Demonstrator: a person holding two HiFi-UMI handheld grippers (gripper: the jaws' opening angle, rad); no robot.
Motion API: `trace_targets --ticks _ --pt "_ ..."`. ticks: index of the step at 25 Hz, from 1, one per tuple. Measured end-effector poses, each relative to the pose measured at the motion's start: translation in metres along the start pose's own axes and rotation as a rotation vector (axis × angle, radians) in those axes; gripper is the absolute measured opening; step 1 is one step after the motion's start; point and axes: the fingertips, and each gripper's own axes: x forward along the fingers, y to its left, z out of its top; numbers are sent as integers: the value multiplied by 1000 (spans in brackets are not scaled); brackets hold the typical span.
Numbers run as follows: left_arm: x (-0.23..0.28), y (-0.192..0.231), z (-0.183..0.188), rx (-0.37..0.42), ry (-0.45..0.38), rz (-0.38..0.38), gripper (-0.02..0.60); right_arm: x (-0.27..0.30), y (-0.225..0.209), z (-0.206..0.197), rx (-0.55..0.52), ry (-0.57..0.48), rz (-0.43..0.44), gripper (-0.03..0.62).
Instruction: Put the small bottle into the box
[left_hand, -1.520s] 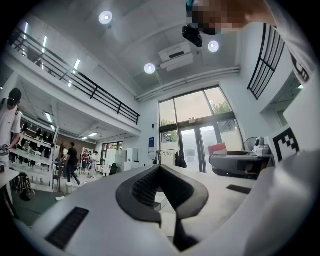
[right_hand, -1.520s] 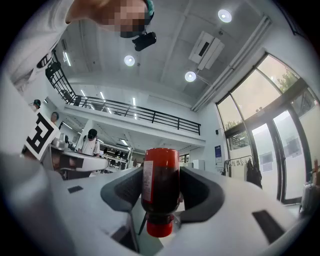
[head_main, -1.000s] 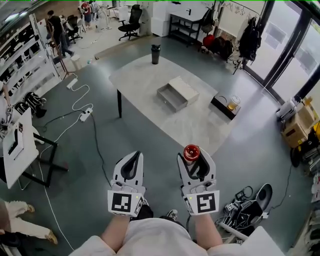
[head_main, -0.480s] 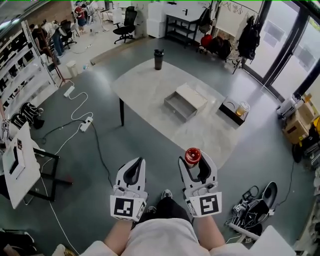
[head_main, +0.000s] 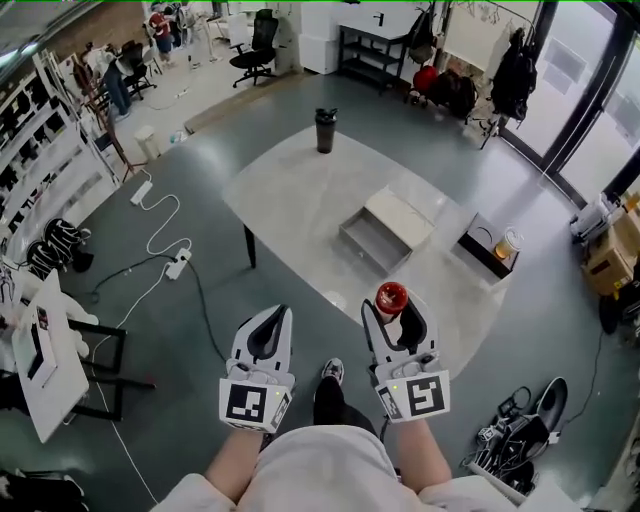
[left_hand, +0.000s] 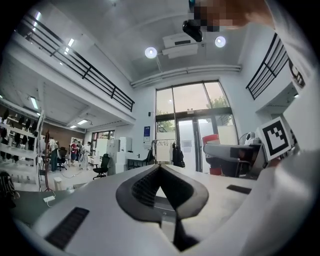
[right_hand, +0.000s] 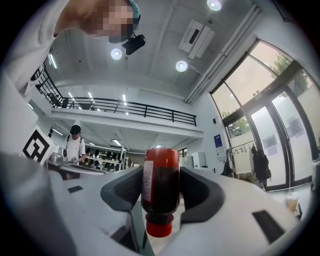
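Note:
My right gripper is shut on a small red bottle, held near my body and short of the table's near edge. In the right gripper view the small red bottle hangs cap down between the dark pads, which press on both its sides. My left gripper is shut with nothing in it; in the left gripper view its jaw tips meet. The open grey box, with its lid raised at the far side, sits near the middle of the pale table, well ahead of both grippers.
A dark tumbler stands at the table's far edge. A black tray with a drink cup lies at the table's right edge. A power strip and cables trail on the floor at left, and a white stand is at the near left.
The view has moved toward the table, which now lies closer and lower in the frame. Both grippers keep their pose, the right still holding the bottle.

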Motion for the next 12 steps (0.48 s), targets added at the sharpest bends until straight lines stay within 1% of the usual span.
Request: trace_targets --ticks 3,7,12 --pt "57 17 5 11 21 -31 21 45 -31 -5 58 -4 -10 235" --pt "130 16 4 1 28 -66 21 85 -82 -13 86 -3 -13 235" --pt "194 17 -11 6 71 -109 21 117 -128 -28 128 15 -42 235"
